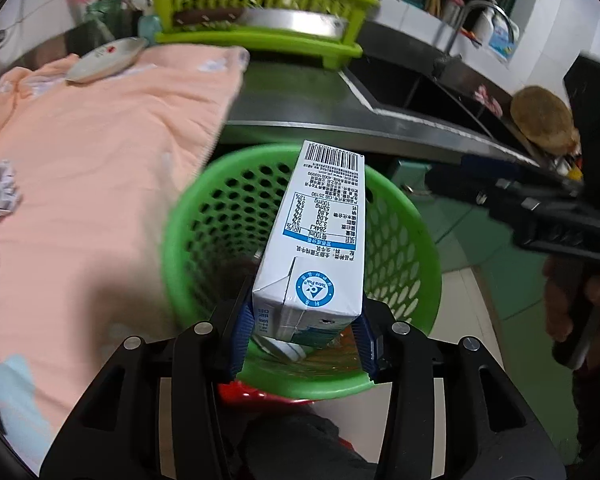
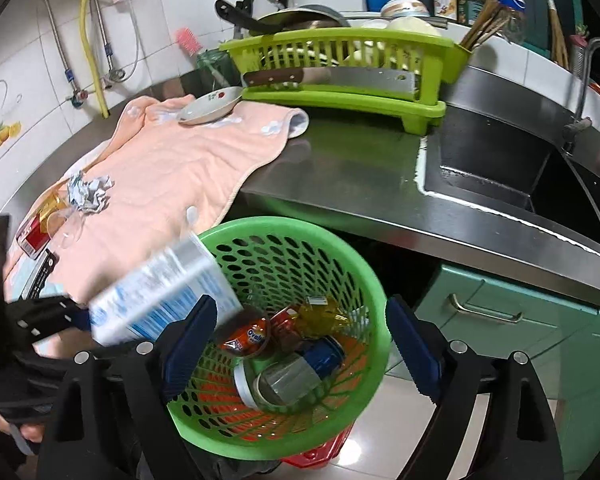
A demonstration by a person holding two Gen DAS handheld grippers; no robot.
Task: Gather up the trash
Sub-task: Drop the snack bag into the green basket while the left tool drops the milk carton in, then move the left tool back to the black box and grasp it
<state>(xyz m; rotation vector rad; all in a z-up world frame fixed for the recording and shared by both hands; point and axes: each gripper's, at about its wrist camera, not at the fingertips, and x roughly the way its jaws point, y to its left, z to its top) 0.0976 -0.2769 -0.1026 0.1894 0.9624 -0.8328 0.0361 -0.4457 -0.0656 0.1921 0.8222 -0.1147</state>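
Above perforated green plastic basket (image 1: 404,216), left gripper (image 1: 306,330) clamping boxy printed carton (image 1: 320,232)

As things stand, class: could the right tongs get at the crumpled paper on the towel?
Probably yes. The right tongs stand open and empty; the crumpled paper lies bare on the towel, though the carton in the left tongs partly crosses that path.

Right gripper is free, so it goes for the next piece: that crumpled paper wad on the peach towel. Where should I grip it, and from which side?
Take the crumpled paper wad across its bulging middle, coming from above. It lies low on the towel, and a clear glass lies close beside it, so a sideways approach would probably knock that. Its irregular folds should compress between the right gripper pads.
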